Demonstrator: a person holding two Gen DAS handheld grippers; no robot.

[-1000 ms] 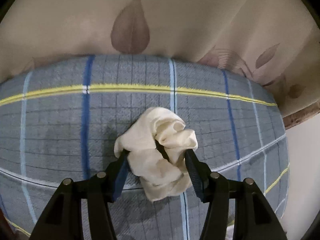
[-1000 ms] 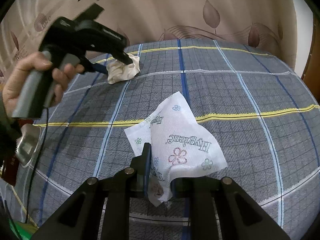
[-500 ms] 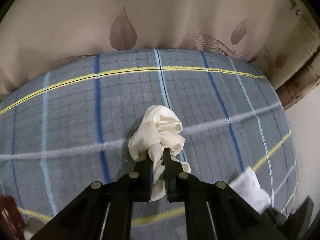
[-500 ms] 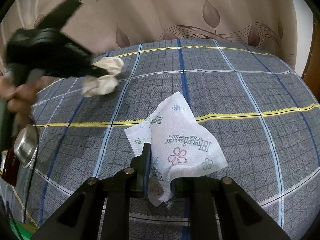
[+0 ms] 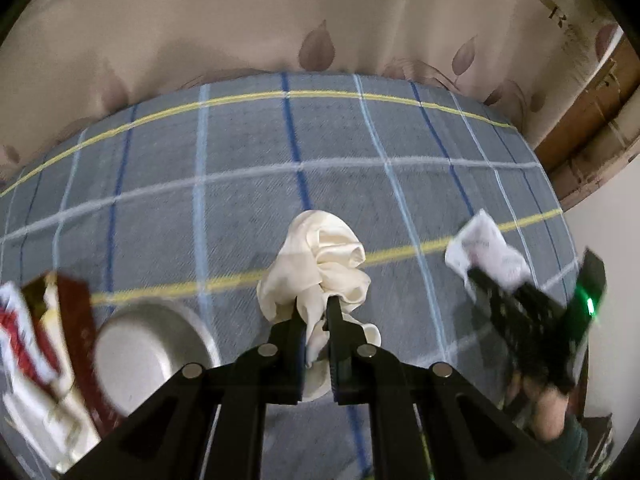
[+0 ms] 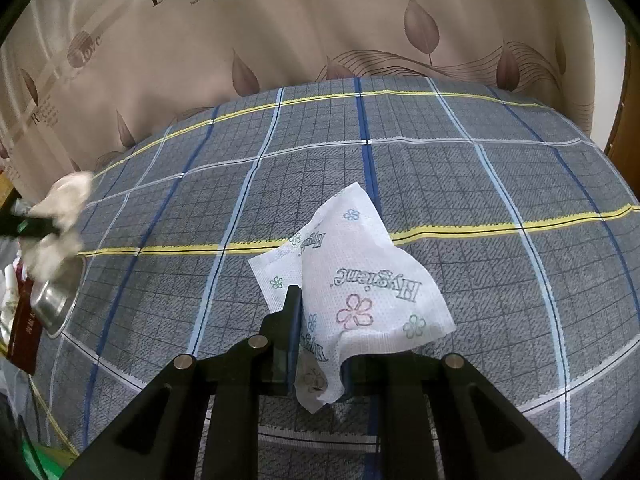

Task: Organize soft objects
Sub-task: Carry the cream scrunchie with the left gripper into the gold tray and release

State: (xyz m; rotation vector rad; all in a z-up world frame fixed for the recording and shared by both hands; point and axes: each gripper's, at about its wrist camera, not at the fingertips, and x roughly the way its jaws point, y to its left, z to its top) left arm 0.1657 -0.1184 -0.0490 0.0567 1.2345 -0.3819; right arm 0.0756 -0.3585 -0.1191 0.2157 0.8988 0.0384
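Observation:
A crumpled cream cloth hangs lifted above the blue plaid tablecloth, with my left gripper shut on its lower folds. In the right wrist view the same cream cloth shows blurred at the far left, above a steel bowl. A white printed paper napkin with flower marks is pinched in my right gripper, which is shut on it just over the cloth. From the left wrist view that napkin and the right gripper appear at the right.
A steel bowl sits at the left table edge, also visible as the bowl in the right wrist view. A dark red box and packets lie beside it. A beige leaf-print curtain hangs behind the table.
My left gripper closed on the cream cloth, lifted it off the table and carried it left toward the steel bowl. The right gripper and its napkin stayed still.

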